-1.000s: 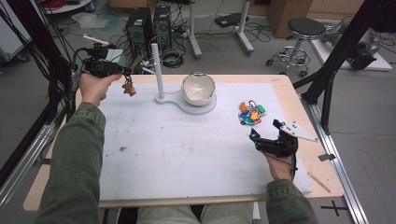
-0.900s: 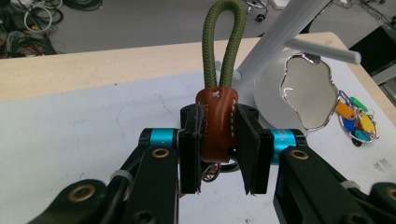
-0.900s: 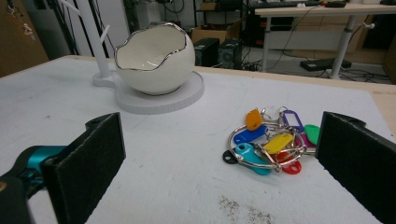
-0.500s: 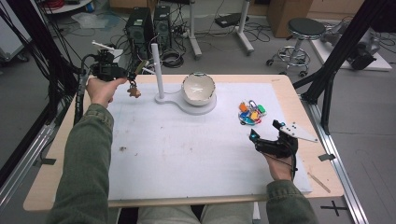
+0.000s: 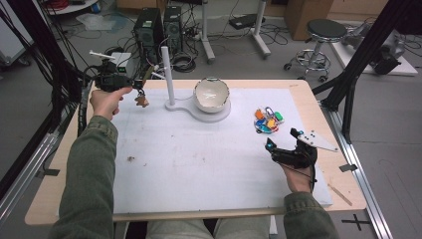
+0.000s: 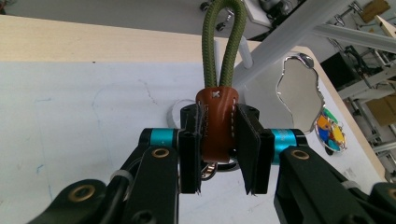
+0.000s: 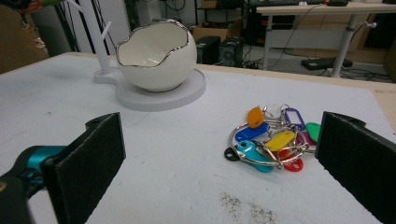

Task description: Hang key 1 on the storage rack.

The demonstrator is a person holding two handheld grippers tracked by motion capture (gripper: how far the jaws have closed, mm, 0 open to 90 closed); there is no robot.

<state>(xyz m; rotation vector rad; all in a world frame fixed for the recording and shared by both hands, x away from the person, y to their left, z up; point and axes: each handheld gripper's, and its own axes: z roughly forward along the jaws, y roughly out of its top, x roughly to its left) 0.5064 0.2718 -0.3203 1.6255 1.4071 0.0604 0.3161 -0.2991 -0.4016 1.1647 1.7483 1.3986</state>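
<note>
My left gripper (image 6: 218, 163) clamps the leather keychain (image 6: 216, 126) left of the white stand (image 5: 168, 74); I should keep its green loop (image 6: 223, 42) open for a peg. My right gripper (image 7: 224, 163) rests open-jawed right of the stand.

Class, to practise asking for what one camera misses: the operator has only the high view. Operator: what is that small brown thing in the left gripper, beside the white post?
Observer: A brown leather tab on a green cord loop; the left gripper has its jaws clamped on the tab.
Operator: And the right gripper's jaws?
Observer: The right gripper is wide open, aimed at the coloured key tags, not touching them.
</note>
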